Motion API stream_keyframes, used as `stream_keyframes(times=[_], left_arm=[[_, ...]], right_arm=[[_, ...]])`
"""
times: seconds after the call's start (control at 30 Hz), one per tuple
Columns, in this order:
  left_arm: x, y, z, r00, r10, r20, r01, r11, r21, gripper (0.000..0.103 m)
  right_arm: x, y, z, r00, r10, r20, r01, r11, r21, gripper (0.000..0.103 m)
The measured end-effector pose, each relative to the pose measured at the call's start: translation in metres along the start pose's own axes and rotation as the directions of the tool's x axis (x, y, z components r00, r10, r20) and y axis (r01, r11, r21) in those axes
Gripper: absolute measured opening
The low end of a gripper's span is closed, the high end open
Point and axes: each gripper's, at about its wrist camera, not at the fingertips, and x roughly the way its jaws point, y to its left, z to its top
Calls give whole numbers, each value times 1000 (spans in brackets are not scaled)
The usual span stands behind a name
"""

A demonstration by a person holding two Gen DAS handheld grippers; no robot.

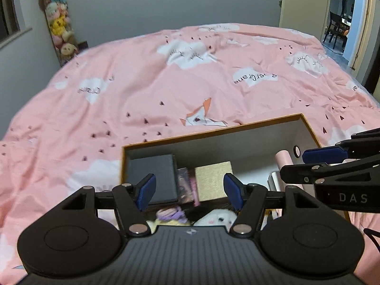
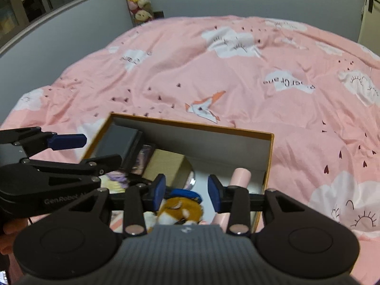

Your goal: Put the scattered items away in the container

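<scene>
An open cardboard box (image 1: 213,128) (image 2: 190,124) with an orange rim and white inside lies on the bed. It holds a dark grey case (image 1: 152,178) (image 2: 118,142), a gold box (image 1: 213,180) (image 2: 166,163), a pink tube (image 1: 283,161) (image 2: 241,177), a white plush (image 1: 218,218), purple hair ties (image 1: 171,213) and an orange plush with a blue hat (image 2: 182,209). My left gripper (image 1: 190,191) (image 2: 92,150) hangs open over the box's left part, nothing between its pads. Over the orange plush my right gripper (image 2: 187,192) (image 1: 301,163) is open and holds nothing.
A pink duvet with white clouds (image 1: 166,90) covers the whole bed around the box. A column of hanging plush toys (image 1: 59,23) fills the far left corner. An open door (image 1: 301,2) is at the far right. A window ledge (image 2: 47,11) runs along the left wall.
</scene>
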Motion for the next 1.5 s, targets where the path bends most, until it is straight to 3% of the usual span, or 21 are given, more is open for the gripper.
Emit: stream_keyframes(times=[0.2,0.43,0.7,0.9,1.07,1.13,1.23,1.5], left_arm=[[-51,5,-8,996,55,64,-57,998,23,75],[-101,8,-33,983,94,157,-98,995,18,79],[-137,3,-80,961,142,239,-141,990,-24,88],[-147,-5,-110,967,136,215,-124,990,-68,88],[-146,-9,-136,974,124,192,-108,990,-87,89],[-139,-9,-145,978,130,164,-116,989,-91,89],[-125,-6,-158,987,130,96,-119,987,-110,89],[-94,-3,-181,990,138,-13,-139,983,-124,89]], right_arm=[[-43,23,-18,994,-19,109,22,999,-29,52],[-93,50,-52,966,-27,256,44,997,-62,62],[-127,65,-99,938,-35,344,31,999,16,64],[-132,75,-128,918,-133,375,117,991,66,65],[-133,89,-151,898,-188,399,187,981,42,68],[-129,93,-158,901,-188,391,194,981,26,68],[-118,95,-168,923,-173,345,180,984,12,68],[-87,93,-183,956,-160,248,165,986,-1,68]])
